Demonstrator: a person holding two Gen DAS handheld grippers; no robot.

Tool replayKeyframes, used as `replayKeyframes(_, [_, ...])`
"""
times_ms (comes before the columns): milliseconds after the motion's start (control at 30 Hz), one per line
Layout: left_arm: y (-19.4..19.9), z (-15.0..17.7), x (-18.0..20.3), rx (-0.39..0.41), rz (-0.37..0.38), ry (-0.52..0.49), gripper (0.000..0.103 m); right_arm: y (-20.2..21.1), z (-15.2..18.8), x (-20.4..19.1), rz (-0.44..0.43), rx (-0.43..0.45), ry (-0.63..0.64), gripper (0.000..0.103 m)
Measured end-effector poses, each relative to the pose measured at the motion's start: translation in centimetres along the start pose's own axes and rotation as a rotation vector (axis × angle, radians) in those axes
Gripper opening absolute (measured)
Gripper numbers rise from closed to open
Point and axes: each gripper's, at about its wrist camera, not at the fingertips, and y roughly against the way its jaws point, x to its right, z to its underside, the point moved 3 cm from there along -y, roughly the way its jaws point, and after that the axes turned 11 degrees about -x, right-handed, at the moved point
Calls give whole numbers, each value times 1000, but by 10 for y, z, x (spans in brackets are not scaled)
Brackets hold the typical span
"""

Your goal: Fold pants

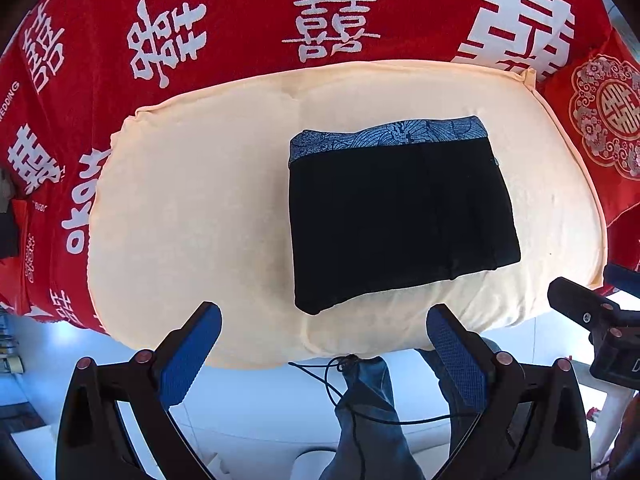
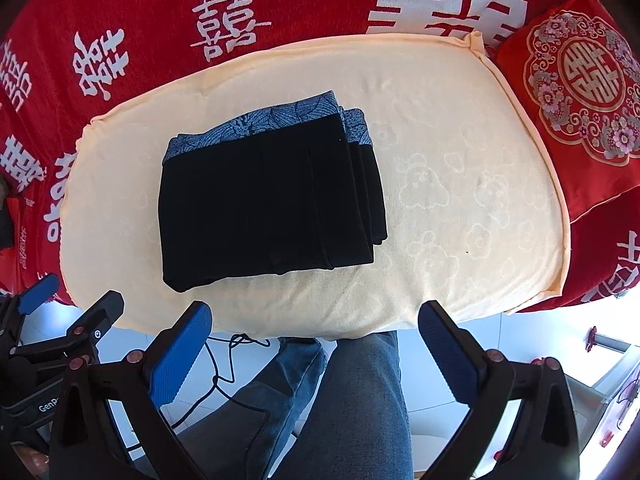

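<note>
Both hand-held grippers, left hand-held gripper (image 1: 324,344) and right hand-held gripper (image 2: 316,340), are hovering wide open and empty beyond the cushion's (image 1: 192,184) near edge; nudging the folded pants (image 1: 396,208) risks spilling the stacked layers.

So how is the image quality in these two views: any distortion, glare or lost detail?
Left wrist view: strong fisheye bending, dark vignette corners, the black folded pants crushed to near featureless. Right wrist view: same curvature, the floor near the cream cushion blown out white, yet the cushion's faint pattern stays sharp.

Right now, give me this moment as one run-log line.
pants: folded, on cream cushion | left gripper: open, empty | right gripper: open, empty | both clear of pants
</note>
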Motion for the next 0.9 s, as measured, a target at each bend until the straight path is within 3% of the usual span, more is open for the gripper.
replayKeyframes(900, [-3,4,1,-10,32,12,103,1,4,-3,16,-3,9,103])
